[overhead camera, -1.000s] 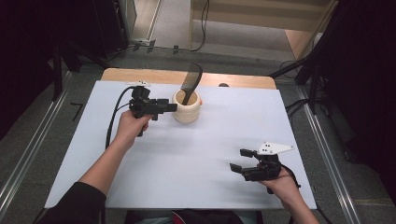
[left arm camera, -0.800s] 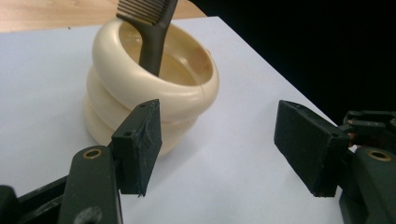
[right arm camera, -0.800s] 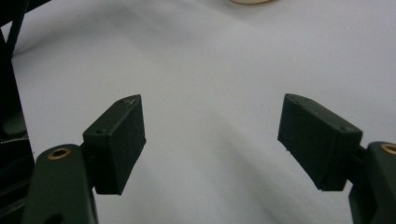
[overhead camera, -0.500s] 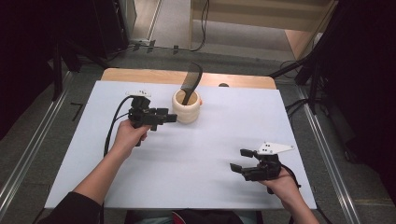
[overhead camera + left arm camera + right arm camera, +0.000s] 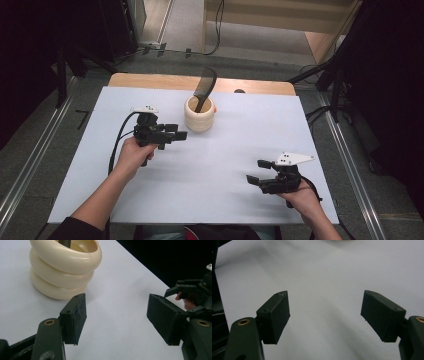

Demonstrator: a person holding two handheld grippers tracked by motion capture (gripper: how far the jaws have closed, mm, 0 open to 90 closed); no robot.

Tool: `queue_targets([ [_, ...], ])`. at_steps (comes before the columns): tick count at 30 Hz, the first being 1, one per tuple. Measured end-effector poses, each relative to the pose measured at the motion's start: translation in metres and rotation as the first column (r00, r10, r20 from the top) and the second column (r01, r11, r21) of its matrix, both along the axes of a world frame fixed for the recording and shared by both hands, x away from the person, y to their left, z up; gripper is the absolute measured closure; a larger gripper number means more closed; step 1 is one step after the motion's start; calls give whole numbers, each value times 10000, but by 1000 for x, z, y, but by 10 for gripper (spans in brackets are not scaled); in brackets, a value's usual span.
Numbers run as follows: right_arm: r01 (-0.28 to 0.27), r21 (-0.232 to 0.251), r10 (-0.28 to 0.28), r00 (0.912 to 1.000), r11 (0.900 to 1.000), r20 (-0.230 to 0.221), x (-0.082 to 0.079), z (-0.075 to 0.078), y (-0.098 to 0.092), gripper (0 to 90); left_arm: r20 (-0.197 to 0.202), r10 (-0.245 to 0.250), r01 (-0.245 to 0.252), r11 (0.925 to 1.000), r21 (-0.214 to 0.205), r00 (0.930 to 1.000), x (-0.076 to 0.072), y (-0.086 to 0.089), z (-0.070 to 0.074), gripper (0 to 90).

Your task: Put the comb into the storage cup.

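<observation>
1. Since a second ago the left gripper [image 5: 172, 135] has drawn back from the cream ringed cup [image 5: 199, 114], coming toward the person and a little leftward; it was right at the cup's side then, and now a strip of bare bench lies between them.
2. The right gripper [image 5: 256, 171] has not shifted; it sits near the bench's front right corner in the person's right hand [image 5: 300, 195].
3. The left gripper's jaws stand wide apart with nothing between them; in the left gripper view only white bench shows in the gap, and the cup [image 5: 63, 267] rises just beyond the left pad [image 5: 77, 317].
4. The right gripper's jaws are likewise spread wide and empty, pointing across bare white surface in the right gripper view.
5. The cup stands upright toward the far middle of the bench [image 5: 240, 145], a short way in from the strip of wood along the far edge [image 5: 150, 80]. A black comb [image 5: 205, 87] stands in it, leaning toward the far right.
6. The broad middle of the bench between the two grippers is open, as is the whole left front quarter apart from the person's left forearm [image 5: 107, 192].
7. The right hand rests close to the front edge, and its wrist overhangs it.
8. Metal rails [image 5: 30, 165] run along the floor on both sides of the bench.
</observation>
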State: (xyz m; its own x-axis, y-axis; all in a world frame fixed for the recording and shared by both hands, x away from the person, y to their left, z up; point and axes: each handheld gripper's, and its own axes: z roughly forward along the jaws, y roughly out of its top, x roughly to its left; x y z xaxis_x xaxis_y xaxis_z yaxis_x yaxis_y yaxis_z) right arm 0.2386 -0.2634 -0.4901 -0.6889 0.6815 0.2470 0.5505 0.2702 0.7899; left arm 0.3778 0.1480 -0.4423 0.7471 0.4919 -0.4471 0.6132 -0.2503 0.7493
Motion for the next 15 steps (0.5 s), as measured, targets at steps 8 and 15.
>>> queue_targets([
  [8, 28, -32, -28, 10000, 10000, -13, 0, 0, 0, 212, 22, -100, 99, 9998, 159, 9999, -13, 5, -4, 330],
  [15, 20, -98, -20, 10000, 10000, -49, 1, -1, 0, 212, 29, -119, 118, 9994, 313, 9999, -23, 9, -7, 330],
])
